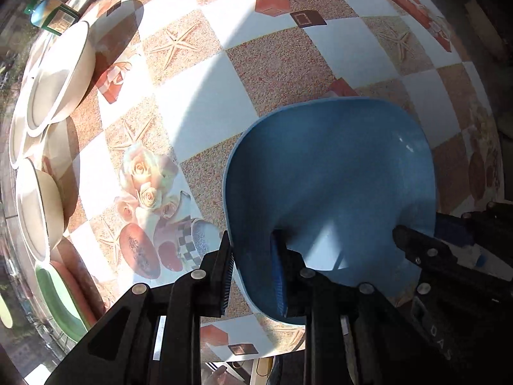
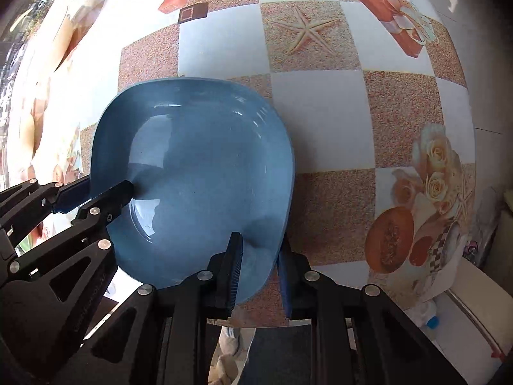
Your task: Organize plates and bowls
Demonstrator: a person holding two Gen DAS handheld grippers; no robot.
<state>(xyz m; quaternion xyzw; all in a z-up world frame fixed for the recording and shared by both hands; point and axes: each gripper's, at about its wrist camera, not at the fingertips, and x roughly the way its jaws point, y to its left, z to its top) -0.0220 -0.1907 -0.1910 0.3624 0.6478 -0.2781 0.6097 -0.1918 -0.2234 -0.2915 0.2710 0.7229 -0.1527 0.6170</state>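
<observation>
A blue squarish plate point(image 1: 333, 179) lies on the patterned tablecloth near the table's front edge; it also shows in the right wrist view point(image 2: 198, 173). My left gripper point(image 1: 253, 276) straddles the plate's near-left rim, one finger outside and one inside, with a gap to the rim. My right gripper point(image 2: 259, 269) straddles the plate's near-right rim the same way. Each gripper shows in the other's view: the right one point(image 1: 426, 240) at the plate's right rim, the left one point(image 2: 96, 195) at its left rim.
Several cream bowls point(image 1: 61, 73) and plates stand along the table's left edge, with a green dish point(image 1: 61, 301) nearer. A small bottle and box point(image 1: 54, 16) sit at the far left. The table's front edge point(image 2: 256, 320) lies just under the grippers.
</observation>
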